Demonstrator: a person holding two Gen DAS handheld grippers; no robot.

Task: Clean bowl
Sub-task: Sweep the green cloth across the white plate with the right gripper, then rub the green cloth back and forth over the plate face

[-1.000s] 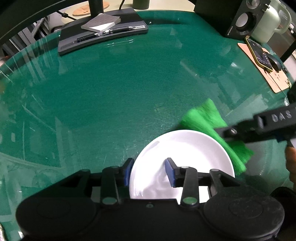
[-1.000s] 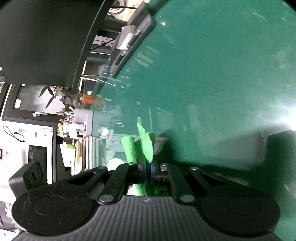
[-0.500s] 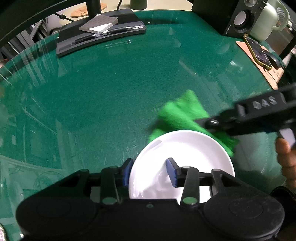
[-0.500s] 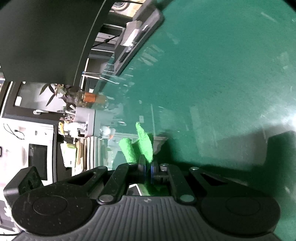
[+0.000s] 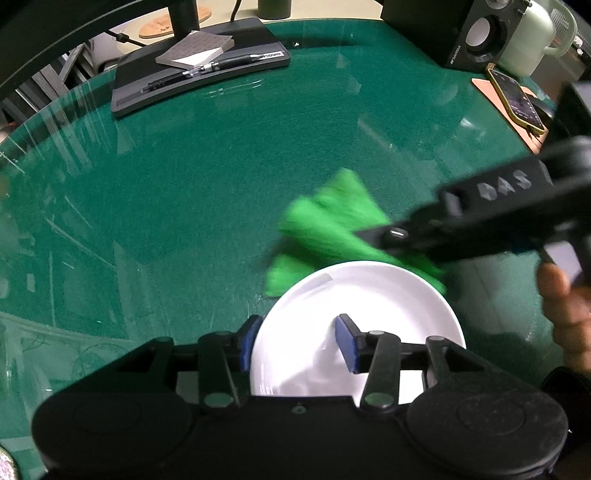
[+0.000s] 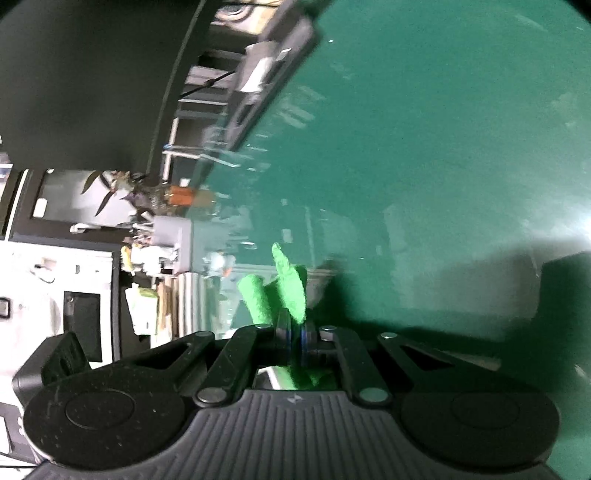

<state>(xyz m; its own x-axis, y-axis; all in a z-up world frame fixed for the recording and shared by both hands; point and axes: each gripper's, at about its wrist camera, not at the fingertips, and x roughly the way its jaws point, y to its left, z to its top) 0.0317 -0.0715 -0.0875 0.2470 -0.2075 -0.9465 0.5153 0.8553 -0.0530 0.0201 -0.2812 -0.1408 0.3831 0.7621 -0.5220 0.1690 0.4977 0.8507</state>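
A white bowl [image 5: 373, 306] sits on the green glass-topped table [image 5: 207, 206], close under my left gripper [image 5: 297, 341]. The left jaws straddle the bowl's near-left rim, with one blue pad [image 5: 246, 345] against the outside and the other on the inner wall. My right gripper [image 5: 375, 236] comes in from the right, shut on a bright green cloth [image 5: 332, 218]. The cloth hangs over the bowl's far rim and is motion-blurred. In the right wrist view the right gripper [image 6: 295, 334] pinches the cloth [image 6: 291, 291] tight, and the bowl is hidden.
A dark monitor base [image 5: 199, 70] with a notepad and pen lies at the table's far left. A speaker [image 5: 476, 33], a pale mug [image 5: 528, 40] and a phone [image 5: 515, 99] on a tan mat stand far right. A person's hand [image 5: 569, 306] holds the right gripper.
The right gripper has carried the green cloth leftward, from the bowl's right side to over its far rim. The left gripper has stayed put, its jaws slightly wider.
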